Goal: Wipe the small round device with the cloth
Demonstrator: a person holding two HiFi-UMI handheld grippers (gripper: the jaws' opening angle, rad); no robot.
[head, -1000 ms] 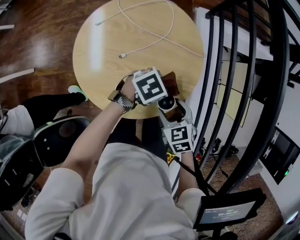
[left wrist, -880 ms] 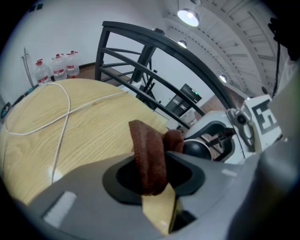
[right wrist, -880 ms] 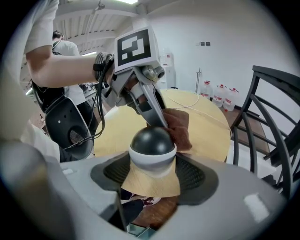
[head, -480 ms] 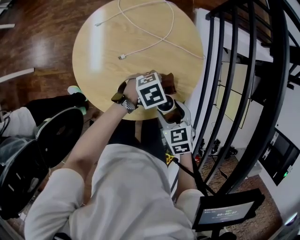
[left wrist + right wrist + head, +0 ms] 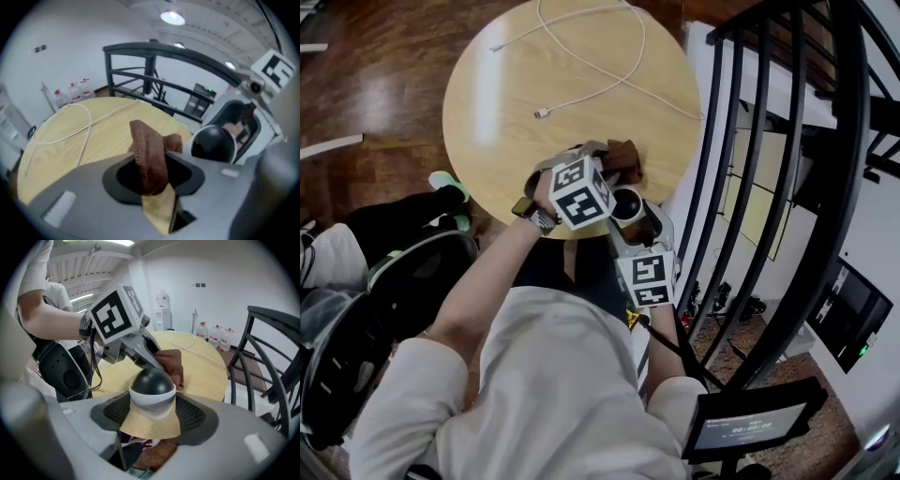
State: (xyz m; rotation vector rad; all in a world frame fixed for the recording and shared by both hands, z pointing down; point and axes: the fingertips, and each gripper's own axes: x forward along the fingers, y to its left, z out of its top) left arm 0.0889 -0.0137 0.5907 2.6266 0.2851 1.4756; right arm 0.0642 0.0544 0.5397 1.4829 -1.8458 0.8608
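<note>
A round wooden table [image 5: 487, 122] on dark wood floor [image 5: 375, 66] beside a black railing [image 5: 853, 150] carries a white cable [image 5: 602, 66], and at its near edge the right gripper [image 5: 151, 420] clamps the small round device [image 5: 152, 385] while the left gripper [image 5: 154, 180] pinches the brown cloth [image 5: 145, 140] just beside it, whether touching is unclear.

Round pale wooden table [image 5: 487, 94], a looped white cable [image 5: 623, 78] across its top.

left gripper [image 5: 605, 172] | lowered, tilted; cloth [image 5: 622, 156] | shows further past it
</note>
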